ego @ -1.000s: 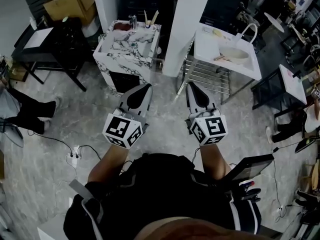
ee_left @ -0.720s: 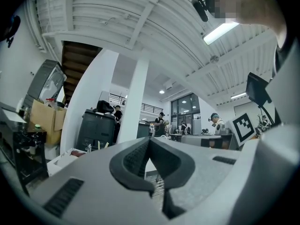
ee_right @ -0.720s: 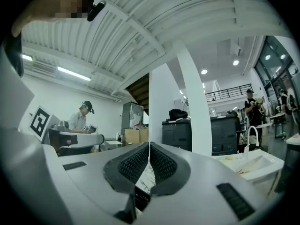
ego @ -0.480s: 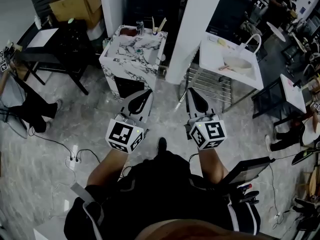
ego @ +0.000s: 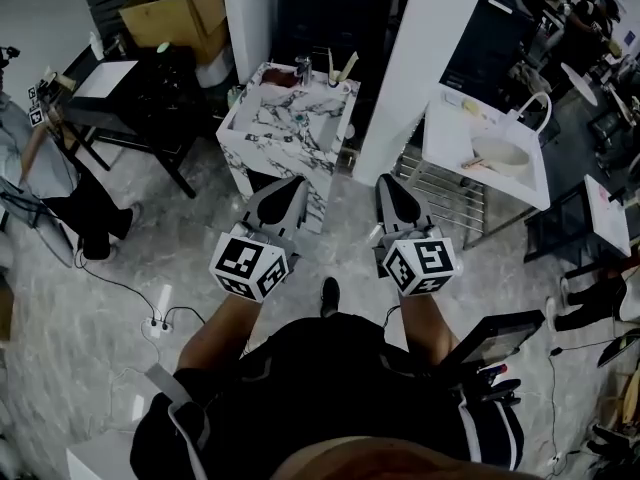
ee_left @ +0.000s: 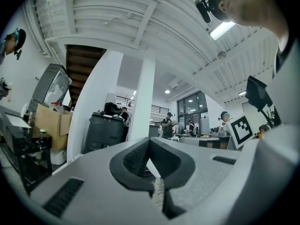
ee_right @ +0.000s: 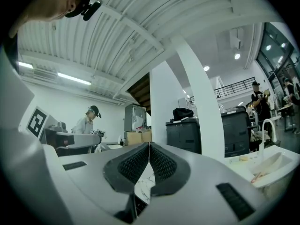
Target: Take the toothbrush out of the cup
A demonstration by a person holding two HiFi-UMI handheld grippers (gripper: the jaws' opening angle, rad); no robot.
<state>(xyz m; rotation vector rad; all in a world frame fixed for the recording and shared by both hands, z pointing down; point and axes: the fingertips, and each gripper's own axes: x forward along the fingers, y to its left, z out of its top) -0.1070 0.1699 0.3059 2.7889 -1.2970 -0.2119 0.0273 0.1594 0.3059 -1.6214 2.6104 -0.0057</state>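
A marble-patterned washstand [ego: 285, 128] stands on the floor ahead of me. At its back right corner sits a small cup [ego: 337, 81] with a pale toothbrush [ego: 348, 65] leaning out of it, next to a tap [ego: 303, 66]. My left gripper [ego: 295, 181] and right gripper [ego: 388, 179] are held side by side, short of the washstand's near edge, pointing at it. Both are shut with nothing in them. In the left gripper view the left gripper [ee_left: 149, 140] has its pads pressed together. The right gripper [ee_right: 149, 145] is the same in its own view.
A white pillar [ego: 420, 58] rises just right of the washstand. Beyond it is a white sink table [ego: 455, 148] on a wire frame. A black table [ego: 130, 98] and a cardboard box [ego: 180, 13] stand at the left, with a seated person [ego: 70, 193] and a power strip [ego: 158, 318] on the floor.
The washstand has slid lower and rightward in the head view and grown larger as the person walked toward it. Both grippers stayed shut, side by side.
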